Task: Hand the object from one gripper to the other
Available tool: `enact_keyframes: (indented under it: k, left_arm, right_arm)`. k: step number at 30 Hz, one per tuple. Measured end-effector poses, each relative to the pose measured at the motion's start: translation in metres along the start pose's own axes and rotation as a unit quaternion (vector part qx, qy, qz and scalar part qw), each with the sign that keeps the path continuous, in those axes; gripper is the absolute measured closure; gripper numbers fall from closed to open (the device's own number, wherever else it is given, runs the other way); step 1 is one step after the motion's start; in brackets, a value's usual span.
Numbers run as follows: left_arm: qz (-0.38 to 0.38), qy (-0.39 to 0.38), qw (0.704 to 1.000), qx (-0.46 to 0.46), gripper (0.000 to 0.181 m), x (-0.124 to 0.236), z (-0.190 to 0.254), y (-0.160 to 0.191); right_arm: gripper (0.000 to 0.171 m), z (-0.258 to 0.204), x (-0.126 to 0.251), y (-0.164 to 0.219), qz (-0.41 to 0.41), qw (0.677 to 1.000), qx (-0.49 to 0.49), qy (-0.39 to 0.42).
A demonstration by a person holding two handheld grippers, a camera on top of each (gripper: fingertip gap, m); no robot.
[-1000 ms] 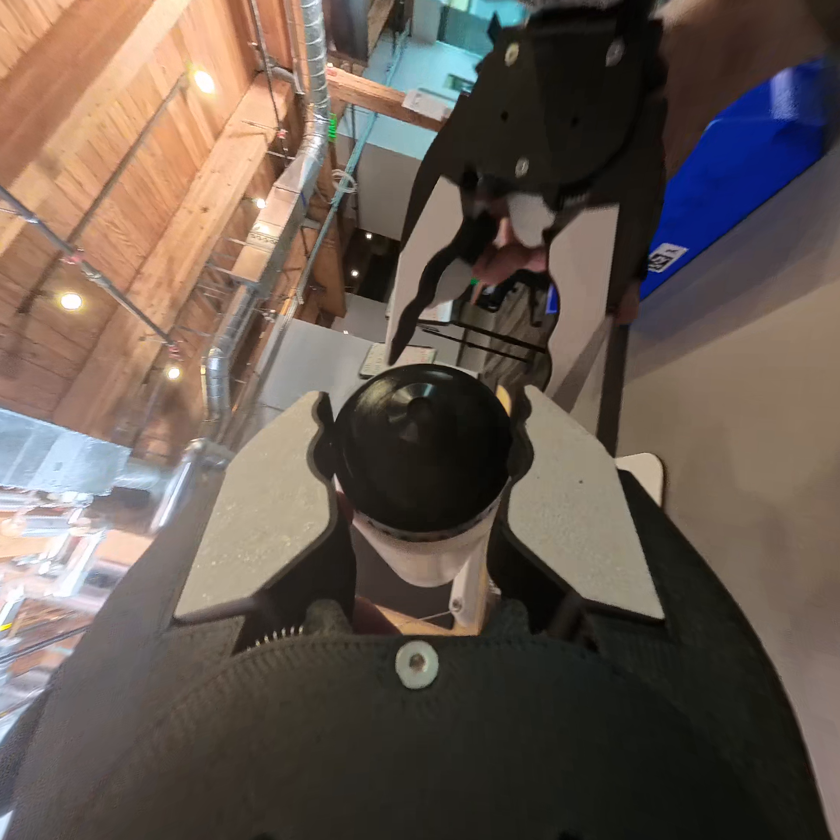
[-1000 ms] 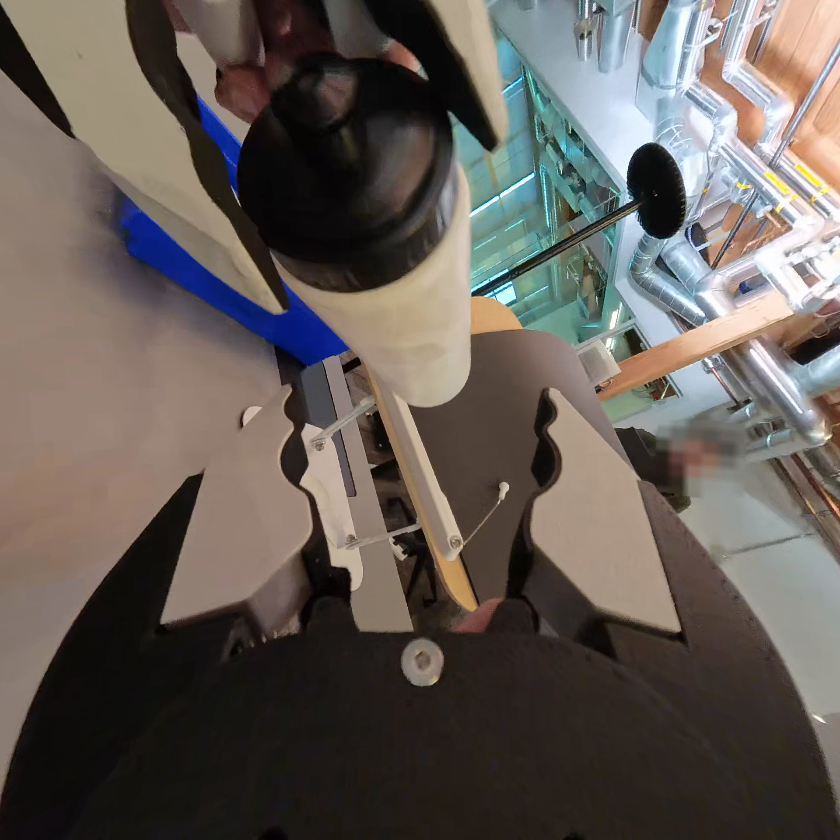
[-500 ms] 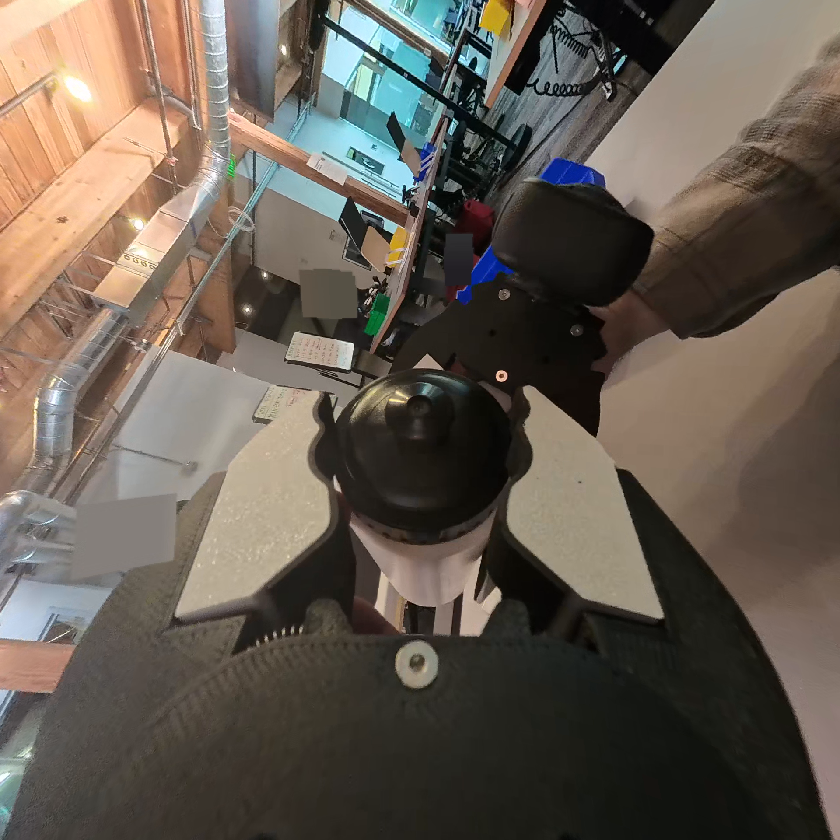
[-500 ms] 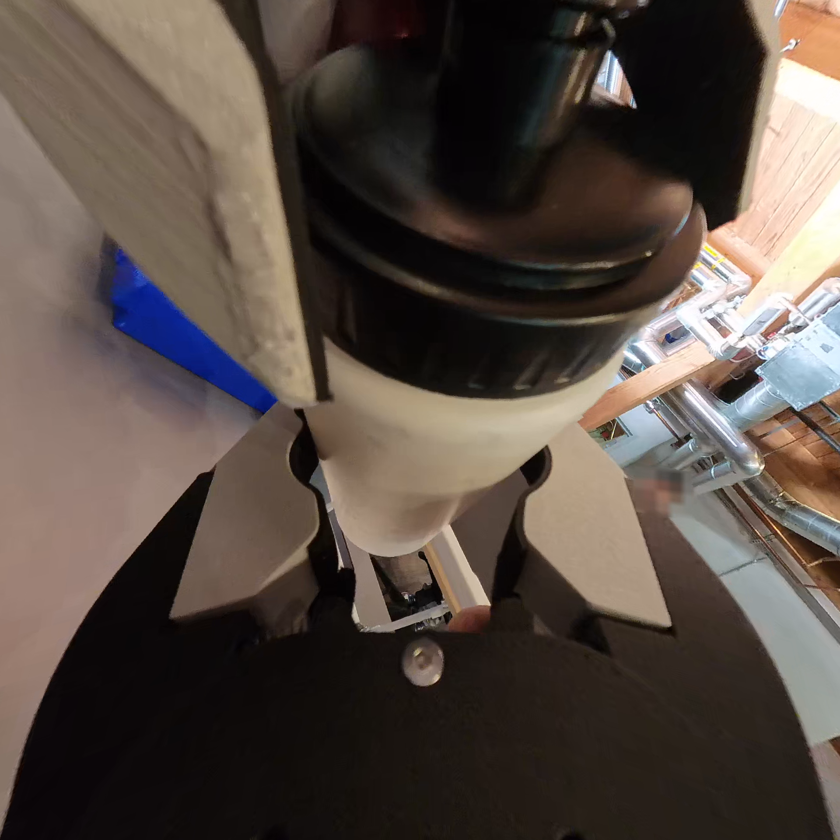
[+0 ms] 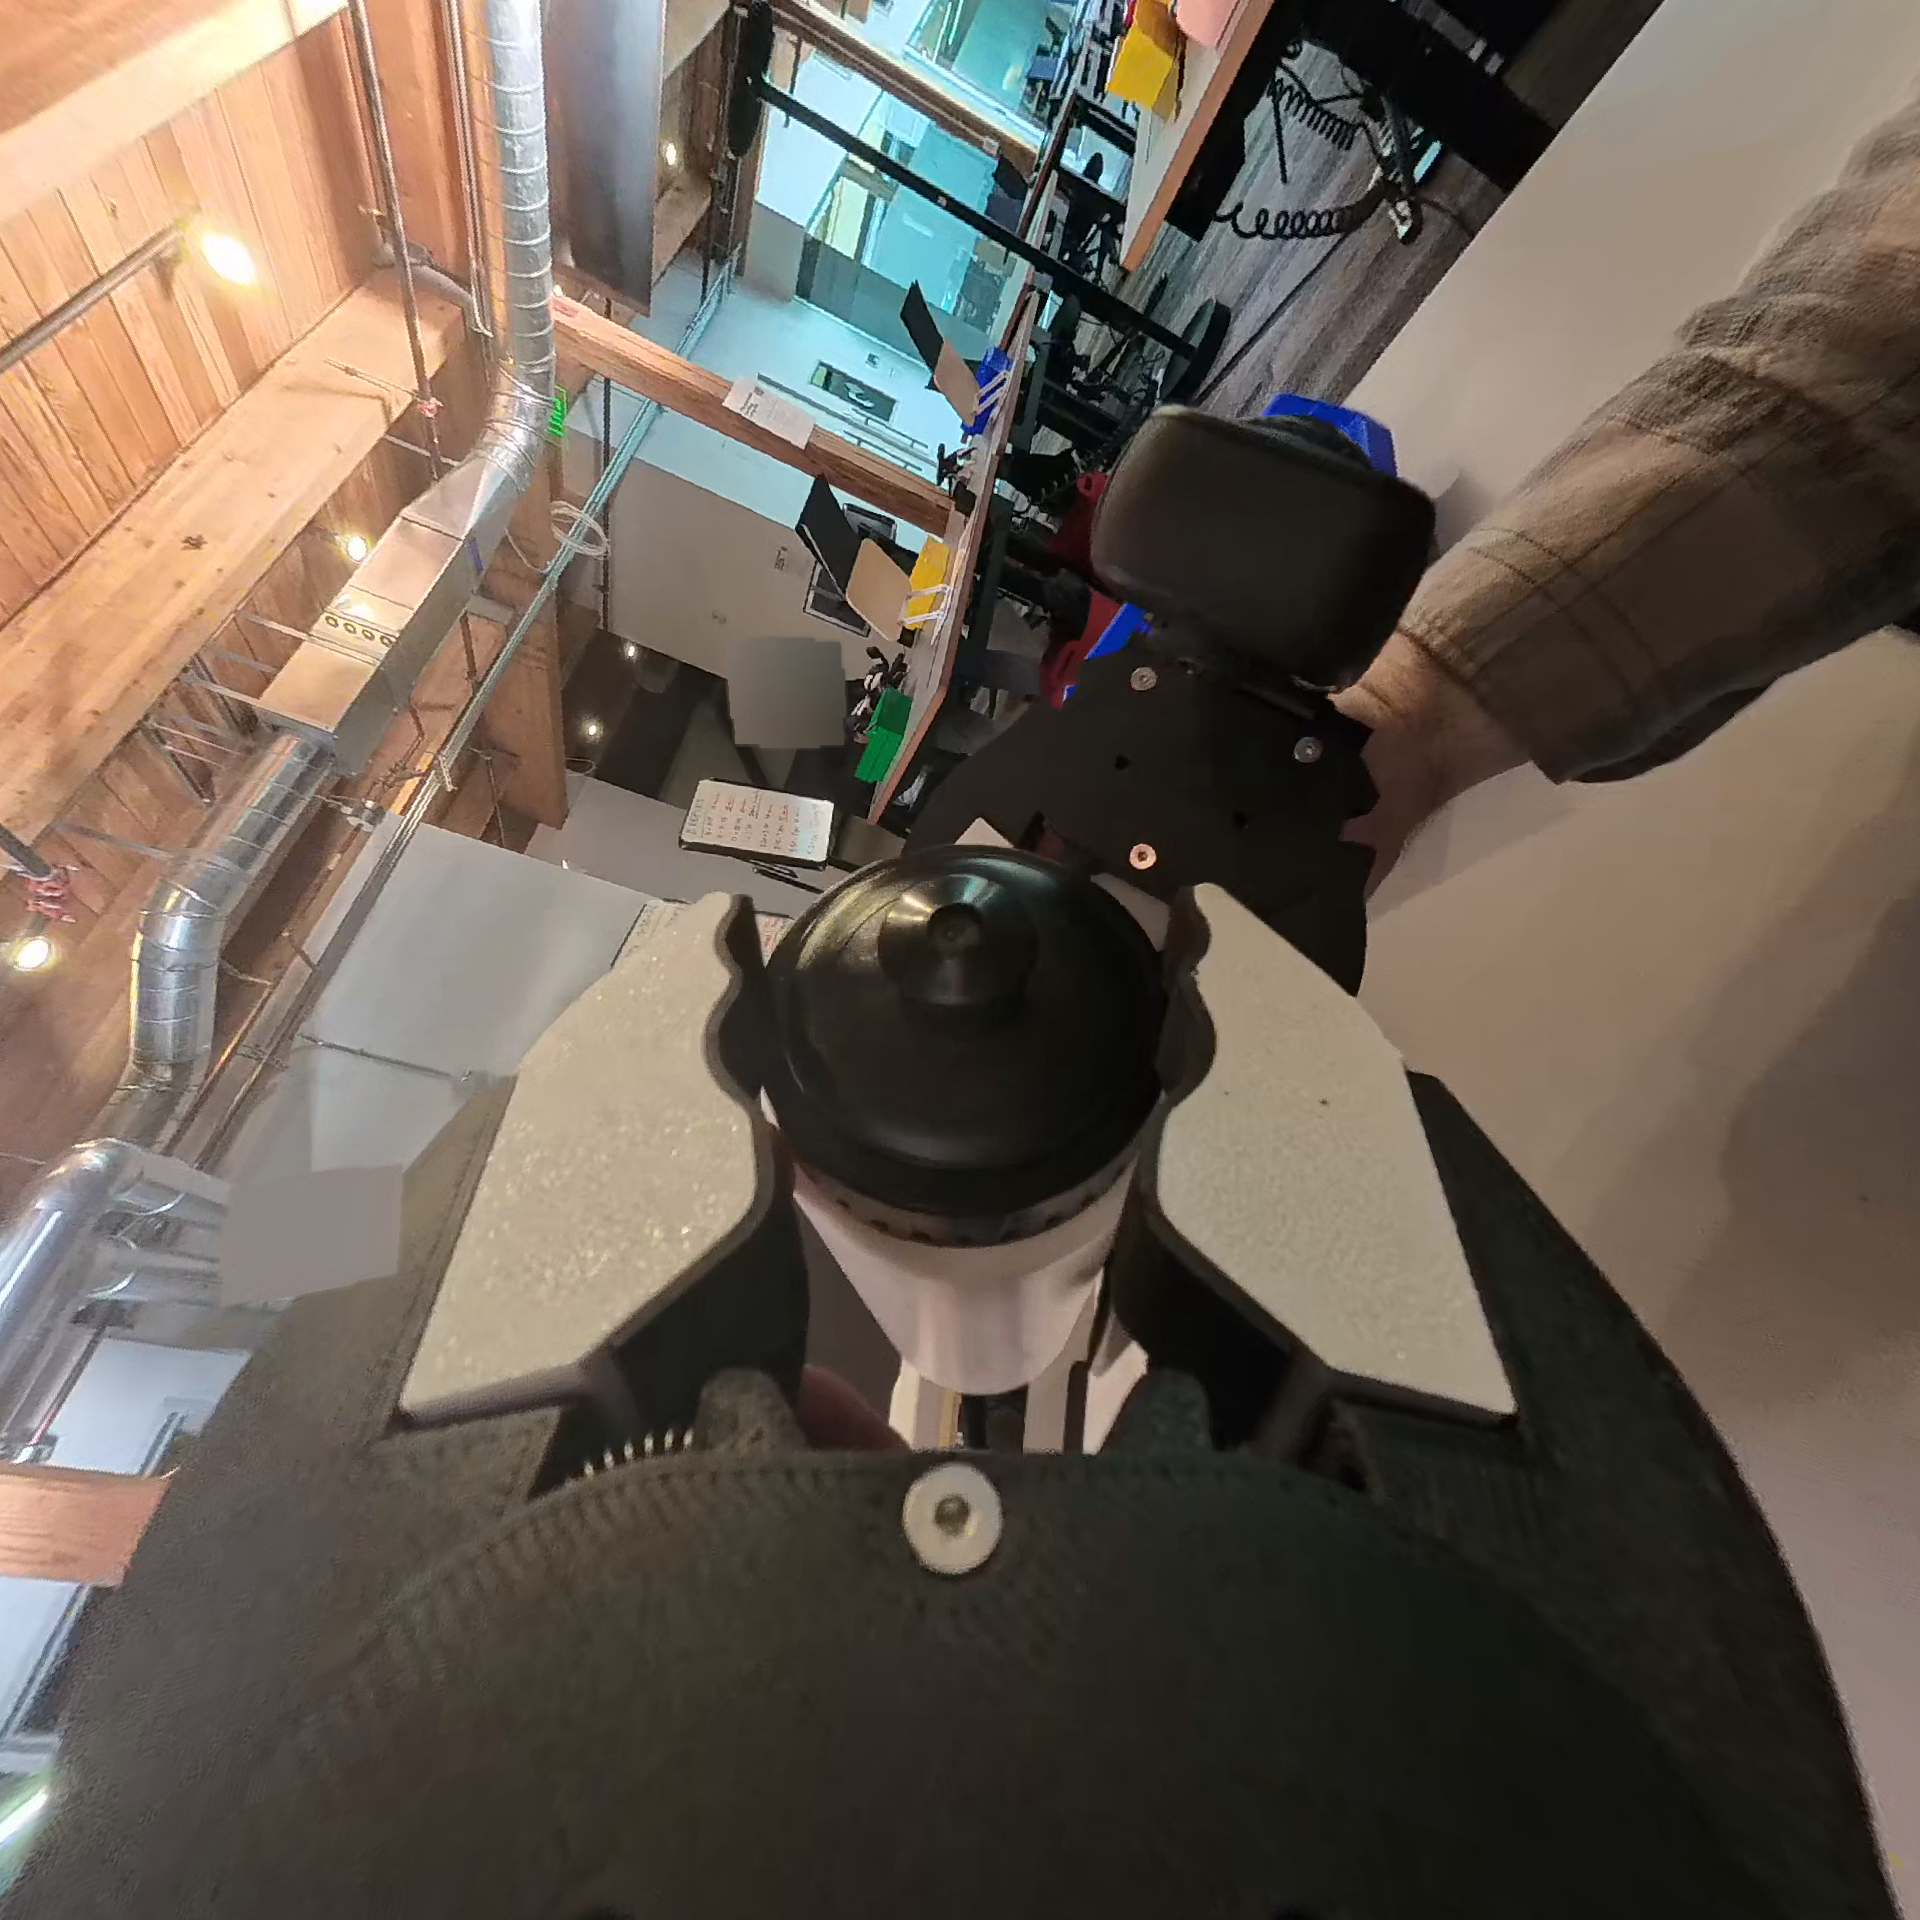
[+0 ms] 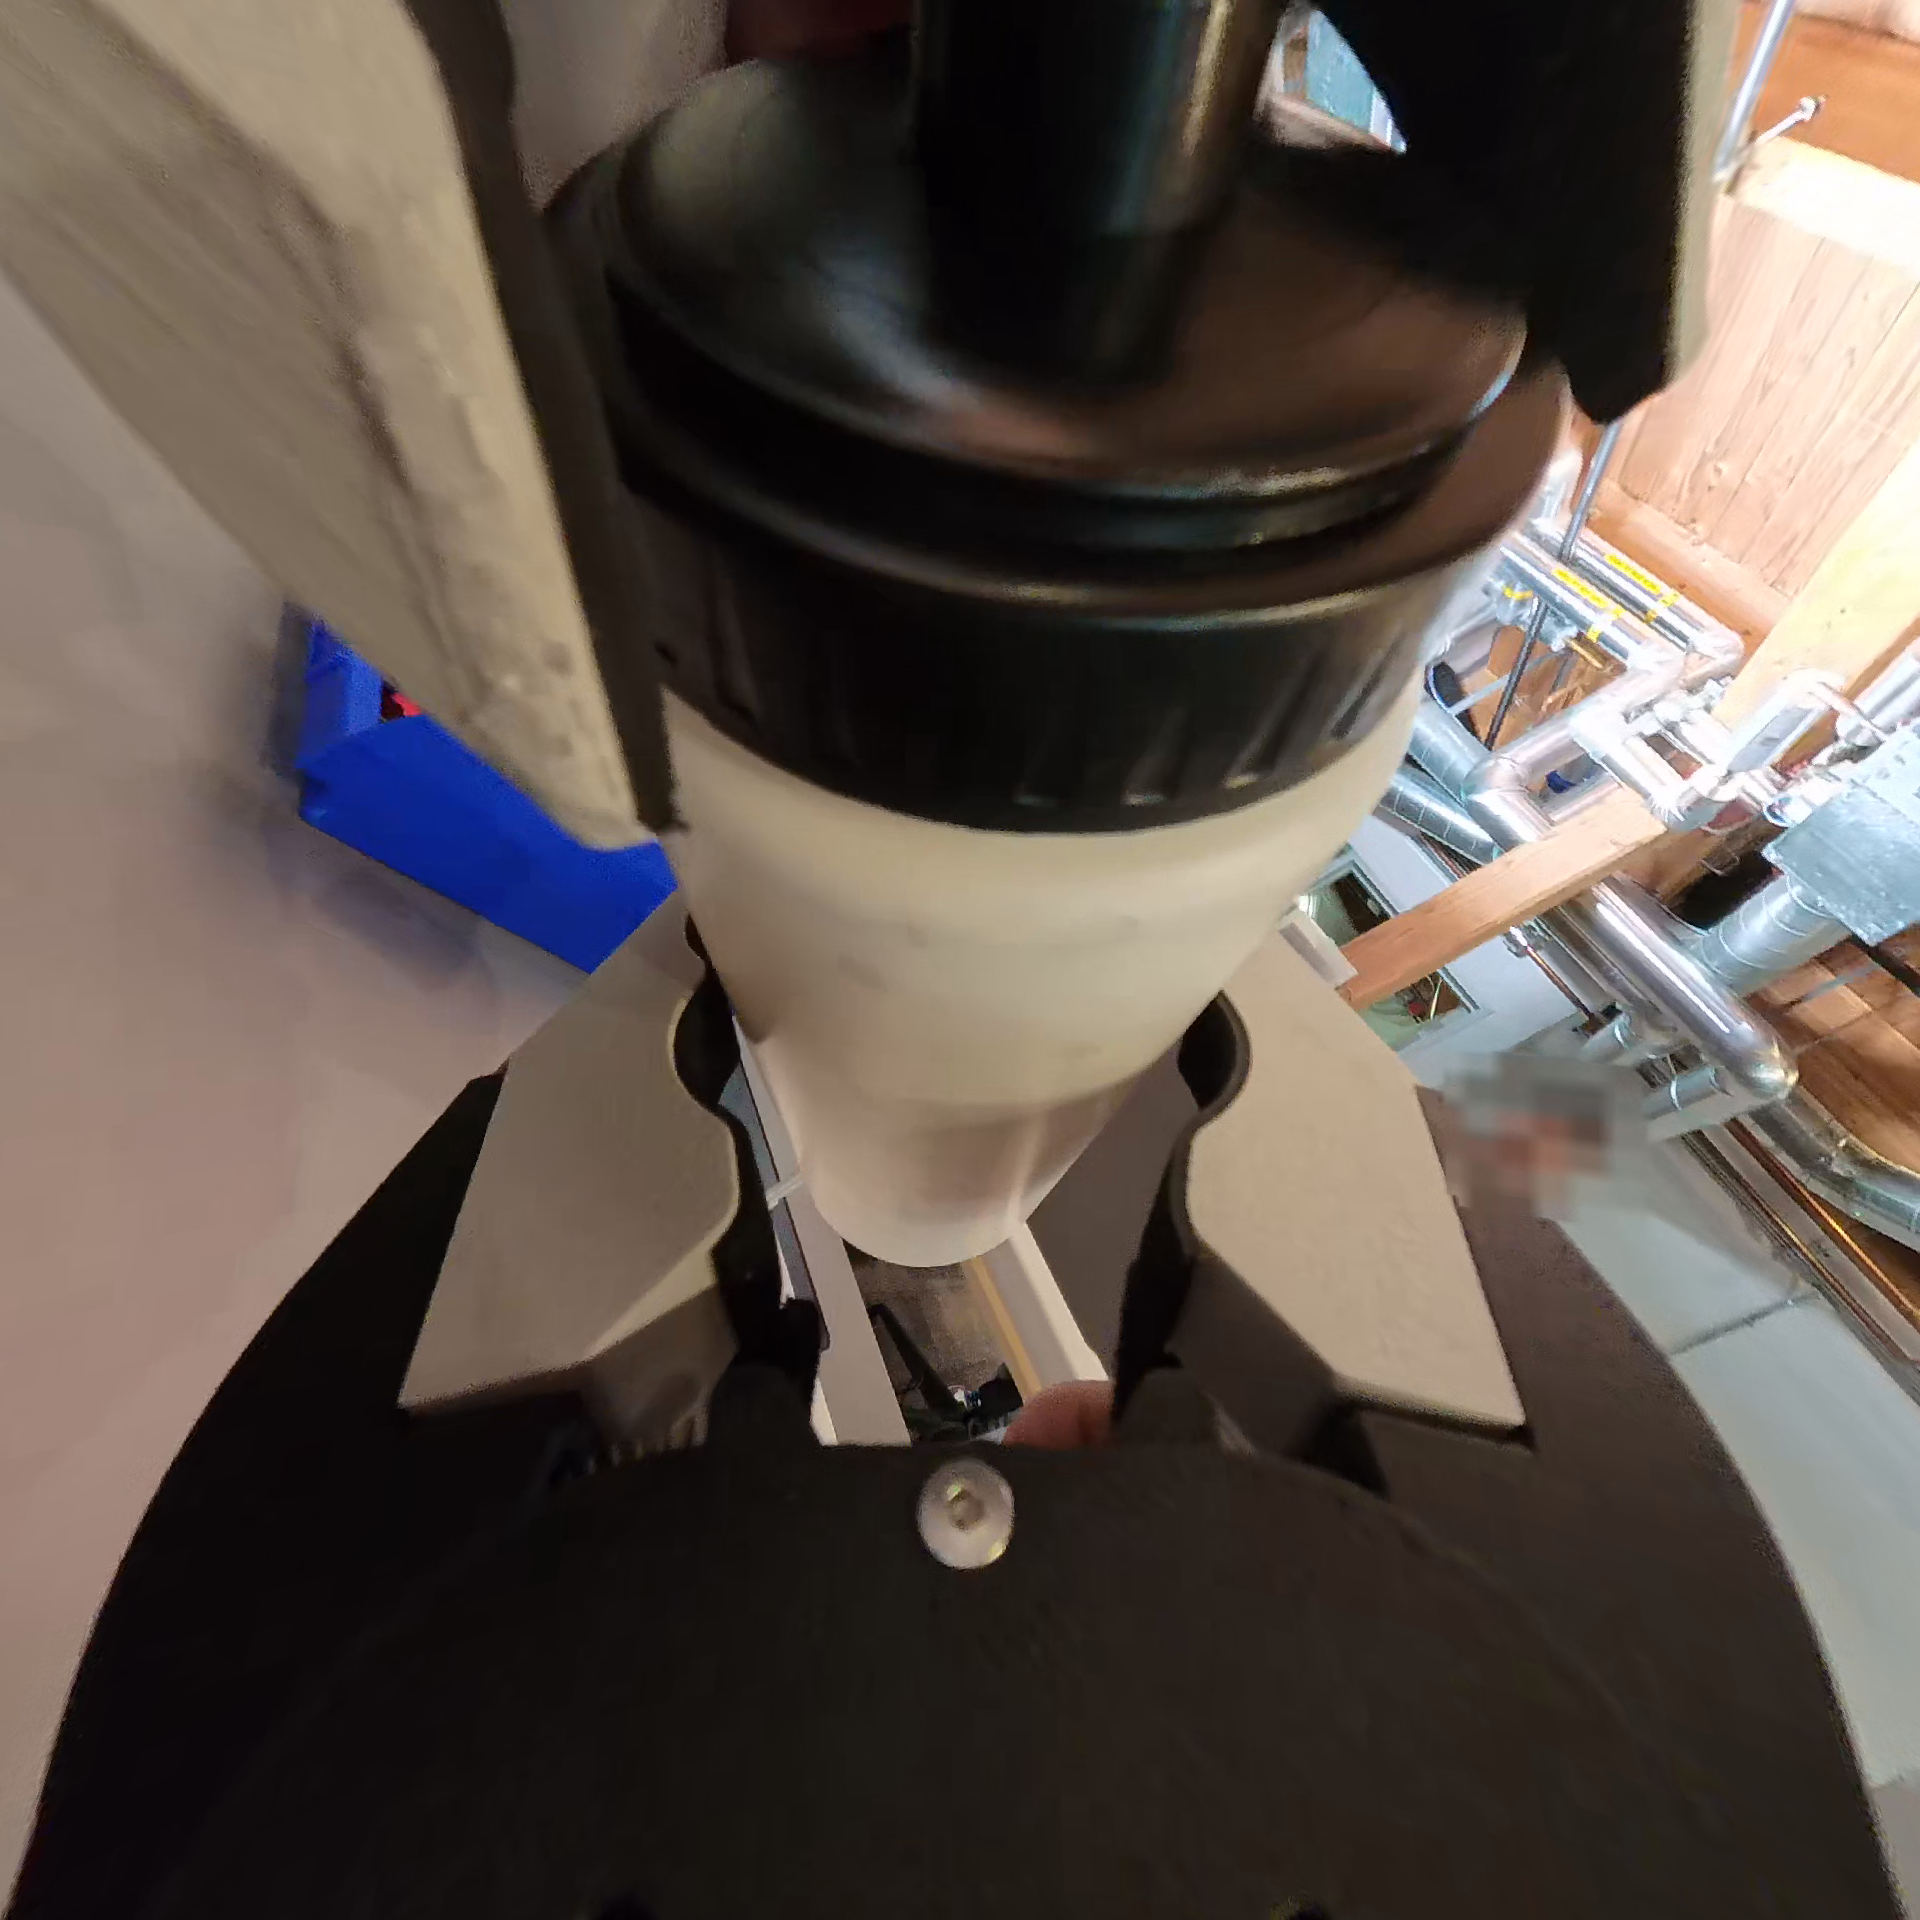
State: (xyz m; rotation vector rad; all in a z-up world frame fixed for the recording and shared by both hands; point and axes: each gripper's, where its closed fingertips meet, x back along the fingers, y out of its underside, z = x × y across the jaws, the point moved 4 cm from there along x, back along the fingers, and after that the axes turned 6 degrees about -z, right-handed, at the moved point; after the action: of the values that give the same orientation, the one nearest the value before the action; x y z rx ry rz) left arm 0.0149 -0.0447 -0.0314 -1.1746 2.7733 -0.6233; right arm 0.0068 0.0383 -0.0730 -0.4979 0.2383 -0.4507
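Nothing's carrying the bottle (image 5: 961, 1049) but us: our left gripper (image 5: 961, 1081) is clamped on it just under the black cap (image 6: 1039, 582). Our right gripper (image 6: 951, 1101) sits around the white body, jaws partway in; we can't tell if they touch. It's probably light, stiff and slick, so we'd grip mid-body.

Whiteboard (image 5: 756, 831): rows of small handwriting, too small to read.
Paper sheet on the beam (image 5: 771, 407): print too small to read.
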Motion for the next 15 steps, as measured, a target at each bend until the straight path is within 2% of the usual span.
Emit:
enact_keyframes:
  k: [2, 3, 4, 5, 8, 12, 15]
  left_arm:
    - [0.002, 0.011, 1.000, -0.009, 0.112, 0.004, 0.002, -0.002]
    - [0.014, 0.024, 1.000, -0.005, 0.117, 0.007, 0.003, -0.005]
    - [0.021, 0.037, 0.999, -0.002, 0.128, 0.009, 0.003, -0.007]
    - [0.025, 0.048, 0.999, 0.008, 0.128, 0.012, 0.003, -0.008]
    - [0.041, 0.055, 0.997, 0.025, 0.129, 0.014, 0.002, -0.008]
    - [0.064, 0.049, 0.996, 0.048, 0.129, 0.019, -0.005, -0.013]
    - [0.060, 0.018, 0.996, 0.065, 0.126, 0.019, -0.015, -0.009]
  right_arm:
    - [0.080, -0.002, 0.000, -0.005, 0.005, 1.000, 0.014, -0.012]
    - [0.065, -0.005, 0.002, -0.010, 0.016, 0.999, 0.017, -0.027]
    - [0.057, -0.009, 0.002, -0.015, 0.023, 0.998, 0.012, -0.049]
    - [0.053, -0.011, 0.003, -0.017, 0.022, 0.998, 0.007, -0.062]
    - [0.065, -0.014, 0.004, -0.021, 0.027, 0.995, -0.028, -0.095]
    - [0.069, -0.009, 0.005, -0.030, 0.039, 0.993, -0.055, -0.099]
    - [0.070, -0.004, 0.003, -0.025, 0.051, 0.987, -0.120, -0.096]
